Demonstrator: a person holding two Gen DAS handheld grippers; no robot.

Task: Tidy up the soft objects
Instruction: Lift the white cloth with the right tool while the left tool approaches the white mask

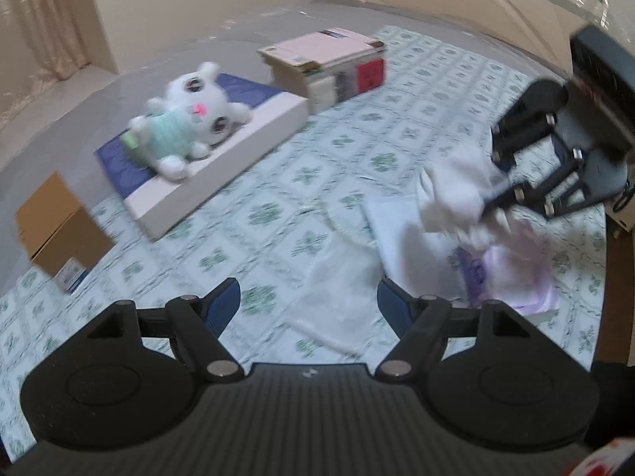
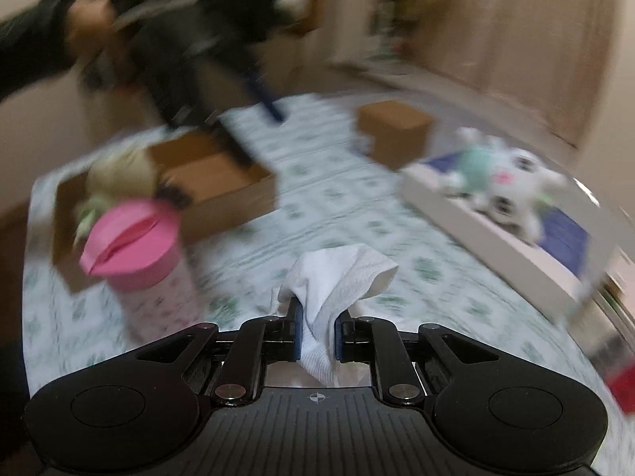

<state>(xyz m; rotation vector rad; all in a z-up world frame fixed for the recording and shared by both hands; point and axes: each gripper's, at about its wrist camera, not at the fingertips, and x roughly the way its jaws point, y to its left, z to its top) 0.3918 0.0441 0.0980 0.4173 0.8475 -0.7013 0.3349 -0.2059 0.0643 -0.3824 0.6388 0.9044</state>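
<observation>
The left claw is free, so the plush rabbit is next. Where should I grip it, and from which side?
Grip the plush rabbit across its mint-green body, coming down from above. It lies flat on the tray, so only the top is open, and the body looks narrower than the head, likely an easier fit for the open left claw.

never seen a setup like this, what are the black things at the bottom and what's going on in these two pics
Each picture comes from a camera mounted on a hand-held gripper, a two-finger tool a person carries in each hand. The left hand-held gripper stands open and empty. The right hand-held gripper is shut on a white sock; the left view shows it from the side too. On the green-patterned cloth lie a white plush bunny on a flat white box, cardboard boxes, one open, a pink-lidded container and more pale fabrics.
</observation>
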